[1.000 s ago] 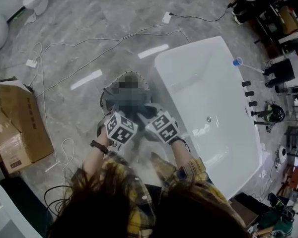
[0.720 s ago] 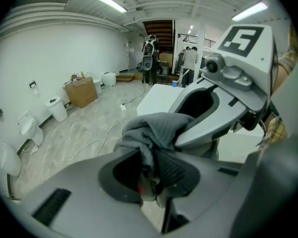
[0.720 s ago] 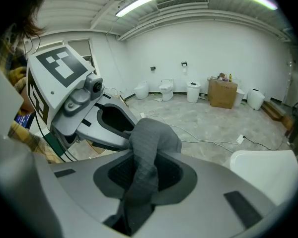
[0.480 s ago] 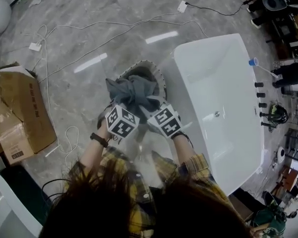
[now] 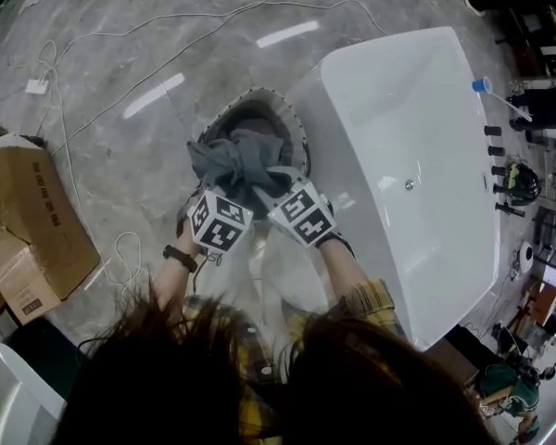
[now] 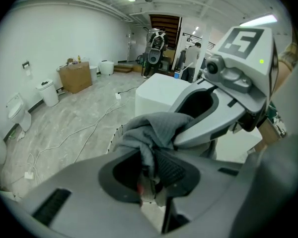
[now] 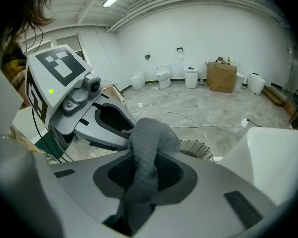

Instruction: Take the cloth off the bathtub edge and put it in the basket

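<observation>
A grey cloth (image 5: 239,163) hangs bunched between both grippers, over the near side of a round woven basket (image 5: 292,123) on the floor. The basket stands against the left side of the white bathtub (image 5: 417,91). My left gripper (image 5: 219,213) is shut on one fold of the cloth (image 6: 151,128), which is pinched between its pads. My right gripper (image 5: 295,202) is shut on another fold (image 7: 146,148) that drapes down through its jaws. The two grippers sit close side by side, their marker cubes towards me. The basket's rim (image 7: 197,148) shows just beyond the cloth.
A cardboard box (image 5: 23,221) lies on the floor at the left. White cables (image 5: 120,253) run across the marble floor around the basket. A blue-headed brush (image 5: 483,85) and dark fittings (image 5: 494,146) sit beside the tub's far rim. Clutter lines the right edge.
Both grippers have kept their hold on the cloth and carried it a little forward over the basket's near rim. The head view has shifted, so the tub and basket sit higher in the picture.
</observation>
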`<state>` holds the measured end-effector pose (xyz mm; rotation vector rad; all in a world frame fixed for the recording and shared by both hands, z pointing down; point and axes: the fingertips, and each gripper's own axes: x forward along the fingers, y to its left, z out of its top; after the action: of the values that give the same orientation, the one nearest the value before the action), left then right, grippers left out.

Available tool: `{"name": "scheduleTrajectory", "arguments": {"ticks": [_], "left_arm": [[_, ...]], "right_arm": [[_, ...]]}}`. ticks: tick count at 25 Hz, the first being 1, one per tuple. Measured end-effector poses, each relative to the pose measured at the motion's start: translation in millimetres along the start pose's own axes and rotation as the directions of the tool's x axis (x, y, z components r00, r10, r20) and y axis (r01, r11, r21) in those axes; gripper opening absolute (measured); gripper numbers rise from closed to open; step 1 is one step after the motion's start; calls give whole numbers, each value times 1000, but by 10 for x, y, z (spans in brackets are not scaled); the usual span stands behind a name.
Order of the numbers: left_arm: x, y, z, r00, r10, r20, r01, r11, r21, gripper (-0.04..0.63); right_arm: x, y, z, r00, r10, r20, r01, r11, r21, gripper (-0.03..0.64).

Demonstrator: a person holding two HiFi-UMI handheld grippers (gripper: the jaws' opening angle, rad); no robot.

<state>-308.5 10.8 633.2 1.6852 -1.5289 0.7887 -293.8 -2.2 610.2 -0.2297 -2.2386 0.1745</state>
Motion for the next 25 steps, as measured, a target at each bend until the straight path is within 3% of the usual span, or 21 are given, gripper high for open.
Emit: {"name": "scheduleTrajectory", "arguments": {"ticks": [11, 15, 25], "left_arm": [[1137, 154, -589, 994, -53, -96, 50, 998, -29, 86], [1440, 193, -829, 989, -76, -124, 71, 996, -45, 86], [2033, 251, -1192, 967, -109, -231, 82, 989, -124, 86]], "right_arm": [[953, -487, -770, 995, 14, -95, -9, 998, 62, 98], [1255, -570, -1019, 989, 33, -146, -27, 999, 43, 98], [1773, -797, -1484, 970, 43, -240, -15, 993, 118, 98]]}}
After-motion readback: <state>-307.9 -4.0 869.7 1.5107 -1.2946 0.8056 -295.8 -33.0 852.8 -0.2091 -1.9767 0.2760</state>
